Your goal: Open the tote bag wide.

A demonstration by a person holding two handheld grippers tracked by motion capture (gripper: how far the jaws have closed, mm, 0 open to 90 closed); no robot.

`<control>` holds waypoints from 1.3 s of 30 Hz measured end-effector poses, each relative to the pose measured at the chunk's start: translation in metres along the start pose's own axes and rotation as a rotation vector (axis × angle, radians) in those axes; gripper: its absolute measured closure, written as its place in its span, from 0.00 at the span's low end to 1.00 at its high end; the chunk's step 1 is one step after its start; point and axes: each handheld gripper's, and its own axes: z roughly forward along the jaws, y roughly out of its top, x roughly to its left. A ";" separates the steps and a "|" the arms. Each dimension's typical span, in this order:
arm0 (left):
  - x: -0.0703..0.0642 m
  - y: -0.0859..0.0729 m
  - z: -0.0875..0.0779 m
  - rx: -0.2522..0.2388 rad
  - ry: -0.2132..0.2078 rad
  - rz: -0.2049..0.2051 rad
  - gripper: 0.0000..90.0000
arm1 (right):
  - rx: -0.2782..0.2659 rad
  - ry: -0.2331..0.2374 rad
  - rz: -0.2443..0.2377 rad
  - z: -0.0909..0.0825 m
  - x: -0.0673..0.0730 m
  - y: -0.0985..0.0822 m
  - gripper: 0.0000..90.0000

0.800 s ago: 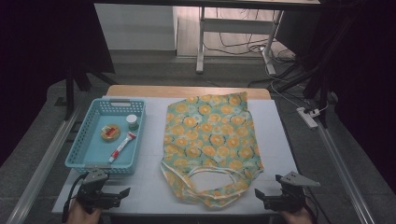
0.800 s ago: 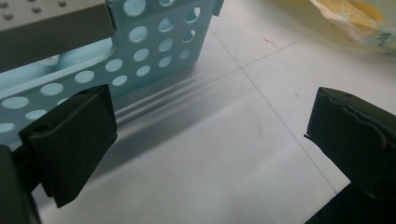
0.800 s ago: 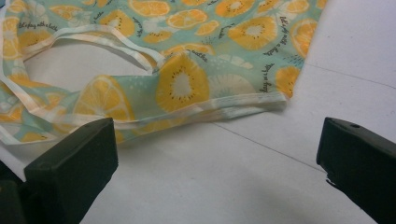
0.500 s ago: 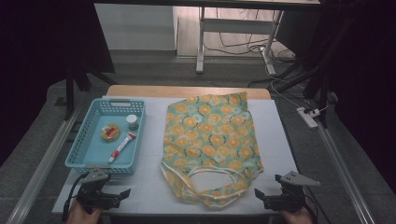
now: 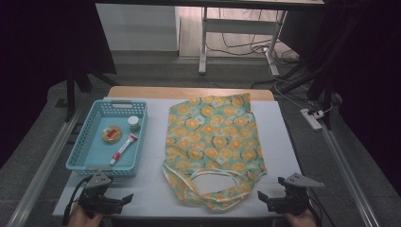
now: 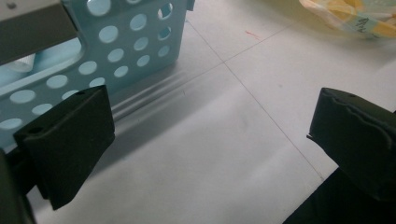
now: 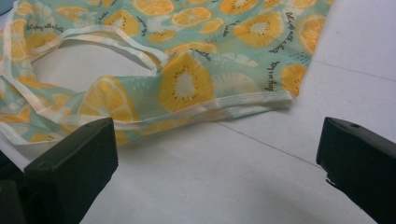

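Observation:
A teal bag printed with orange slices [image 5: 213,146] lies flat in the middle of the white table, its handles toward the near edge. At the near left corner my left gripper [image 5: 126,198] rests open, just in front of a light blue basket [image 5: 77,157]. In the left gripper view the jaws stand wide with bare table between them [image 6: 210,135], and the perforated basket wall [image 6: 112,60] is close at upper left. My right gripper [image 5: 261,196] sits open at the near right corner. Its own view shows the bag's handle end [image 7: 187,88] just beyond the empty jaws [image 7: 217,163].
The basket holds a round orange item [image 5: 112,134], a small white-capped jar [image 5: 134,123] and a red and white tube [image 5: 124,147]. Metal rails [image 5: 42,165] run along both sides of the table. A power strip [image 5: 313,119] lies on the floor at right.

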 end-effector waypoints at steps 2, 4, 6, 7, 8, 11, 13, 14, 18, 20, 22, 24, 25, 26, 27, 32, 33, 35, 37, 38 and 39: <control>0.000 0.000 -0.001 -0.005 -0.007 -0.001 0.00 | 0.001 0.000 0.000 0.000 0.000 0.000 0.00; 0.001 0.000 -0.001 -0.005 -0.010 -0.001 0.00 | 0.001 0.001 -0.001 0.000 0.000 0.000 0.00; 0.001 -0.001 -0.002 -0.011 -0.017 -0.005 0.00 | 0.000 -0.003 -0.004 0.000 0.000 0.000 0.00; 0.001 -0.001 -0.002 -0.011 -0.017 -0.005 0.00 | 0.000 -0.003 -0.004 0.000 0.000 0.000 0.00; 0.001 -0.001 -0.002 -0.013 -0.016 -0.007 0.00 | -0.004 -0.006 -0.014 0.000 0.001 0.001 0.00; 0.001 -0.001 -0.002 -0.020 -0.017 -0.007 0.00 | -0.018 -0.005 -0.012 -0.002 0.003 0.003 0.00; 0.001 -0.001 -0.003 -0.020 -0.018 -0.005 0.00 | -0.026 0.000 -0.011 -0.002 0.004 0.005 0.00; 0.001 -0.001 -0.003 -0.022 -0.018 -0.004 0.00 | -0.026 0.000 -0.013 -0.001 0.004 0.005 0.00; 0.001 -0.001 -0.002 -0.022 -0.021 -0.003 0.00 | -0.026 0.009 -0.027 0.000 0.006 0.007 0.00; 0.001 -0.001 -0.003 -0.022 -0.023 -0.004 0.00 | -0.024 0.013 -0.037 0.001 0.009 0.009 0.00; 0.002 -0.001 -0.003 -0.024 -0.030 -0.008 0.00 | -0.026 0.022 -0.053 0.002 0.012 0.011 0.00; 0.003 -0.002 -0.003 -0.028 -0.031 -0.011 0.00 | -0.030 0.024 -0.078 0.002 0.015 0.013 0.00; 0.003 -0.002 -0.003 -0.029 -0.032 -0.012 0.00 | -0.032 0.028 -0.090 0.003 0.017 0.015 0.00; 0.003 -0.002 -0.003 -0.030 -0.033 -0.012 0.00 | -0.033 0.033 -0.103 0.004 0.019 0.016 0.00; 0.003 -0.002 -0.003 -0.030 -0.033 -0.012 0.00 | -0.028 0.039 -0.110 0.005 0.021 0.017 0.00; 0.003 -0.002 -0.003 -0.029 -0.034 -0.014 0.00 | -0.009 0.060 -0.152 0.007 0.031 0.025 0.00; 0.003 -0.002 -0.003 -0.028 -0.034 -0.014 0.00 | -0.005 0.068 -0.154 0.008 0.033 0.027 0.00; 0.003 -0.002 -0.003 -0.028 -0.034 -0.012 0.00 | 0.008 0.082 -0.160 0.011 0.037 0.030 0.00; 0.003 -0.002 -0.003 -0.027 -0.033 -0.012 0.00 | 0.021 0.100 -0.161 0.016 0.040 0.033 0.00; 0.003 -0.002 -0.003 -0.026 -0.033 -0.013 0.00 | 0.030 0.108 -0.163 0.019 0.042 0.034 0.00; 0.003 -0.002 -0.003 -0.026 -0.033 -0.013 0.00 | 0.038 0.119 -0.166 0.021 0.044 0.035 0.00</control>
